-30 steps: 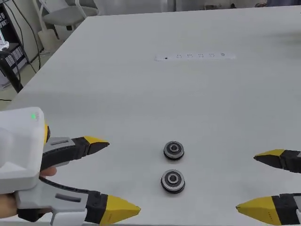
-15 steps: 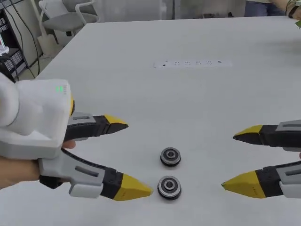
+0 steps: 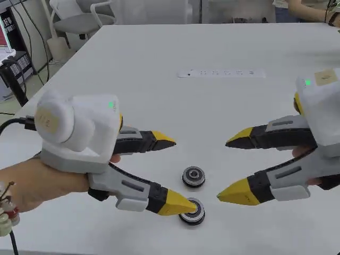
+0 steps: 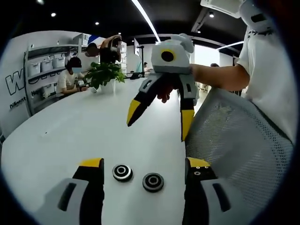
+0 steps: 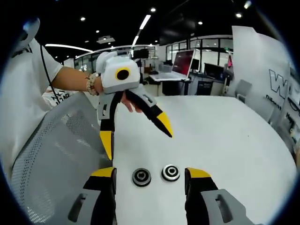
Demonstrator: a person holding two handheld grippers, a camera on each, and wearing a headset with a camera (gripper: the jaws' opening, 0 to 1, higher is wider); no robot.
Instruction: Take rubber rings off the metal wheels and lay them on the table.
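Two small metal wheels with black rubber rings lie flat on the white table (image 3: 159, 79): a far wheel (image 3: 194, 176) (image 4: 122, 172) (image 5: 170, 172) and a near wheel (image 3: 192, 212) (image 4: 153, 182) (image 5: 141, 176). My left gripper (image 3: 172, 172) (image 4: 144, 164) comes in from the left, open; its lower yellow tip overlaps the near wheel's left edge in the head view. From the right comes my right gripper (image 3: 229, 167) (image 5: 150, 173), open too, with nothing between its jaws. Both wheels lie between the two grippers, which face each other.
A white power strip (image 3: 220, 73) lies across the middle of the table, farther back. Chairs (image 3: 79, 16) and a black stand (image 3: 13, 69) are off the far left corner. A mesh chair back (image 4: 234, 140) is at the person's side. A potted plant (image 4: 103, 72) stands at the far end.
Both grippers have moved inward toward the two wheels, and their jaw tips now flank them closely. The head camera has shifted. The wheels have stayed put.
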